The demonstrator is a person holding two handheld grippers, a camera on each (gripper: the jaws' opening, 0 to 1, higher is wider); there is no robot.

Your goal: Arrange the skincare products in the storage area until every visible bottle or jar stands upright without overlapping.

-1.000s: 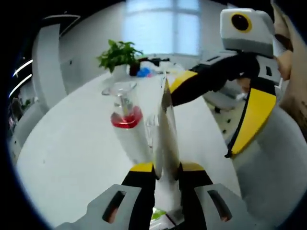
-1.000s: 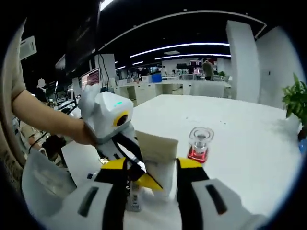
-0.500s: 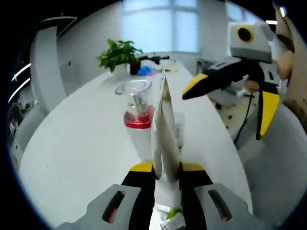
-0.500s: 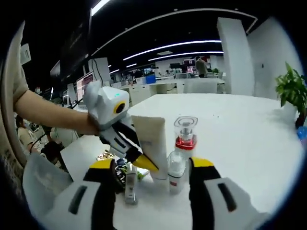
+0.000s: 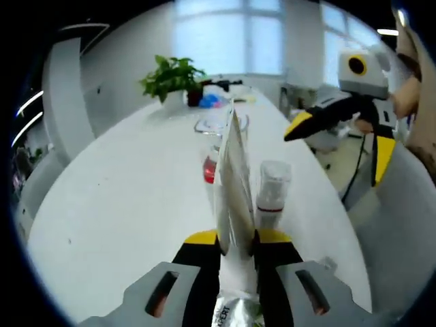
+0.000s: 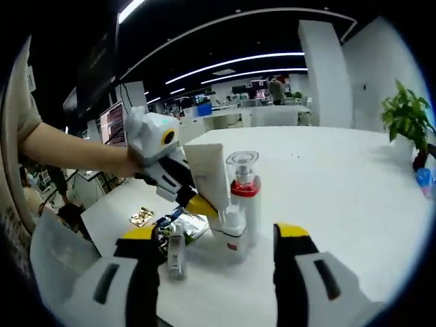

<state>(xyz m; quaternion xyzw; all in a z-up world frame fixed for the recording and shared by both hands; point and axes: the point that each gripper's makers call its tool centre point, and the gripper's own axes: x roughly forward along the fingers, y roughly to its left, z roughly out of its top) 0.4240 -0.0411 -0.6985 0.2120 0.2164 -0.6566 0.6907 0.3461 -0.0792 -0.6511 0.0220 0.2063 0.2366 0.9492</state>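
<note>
The left claw (image 5: 236,240) is squeezed tight on a white tube (image 5: 231,177), with a yellow-tipped jaw pressing on each flat side. The tube stands tall, with its long side going up and down and its thin crimped end at the top. Held low down like this, the tube probably cannot flop over while the person finds a spot for it. From the right gripper view, the same white tube (image 6: 208,176) leans a little and sits just beside a pump bottle with a red band (image 6: 243,197) and a small clear-capped bottle (image 6: 235,228), all close together on the white tabletop (image 6: 354,204). The left claw (image 6: 194,203) comes in from the left there, held by a person's hand (image 6: 129,163). The right claw (image 6: 216,238) is wide open and holds nothing, with its two yellow tips well apart near the bottles, so I think it waits to help. A small tube (image 6: 176,251) lies flat on the tabletop beside a shiny packet (image 6: 187,223) (that tube is not standing up yet, so the job looks unfinished). Far off at the tabletop's end stands a green plant (image 5: 170,75).
</note>
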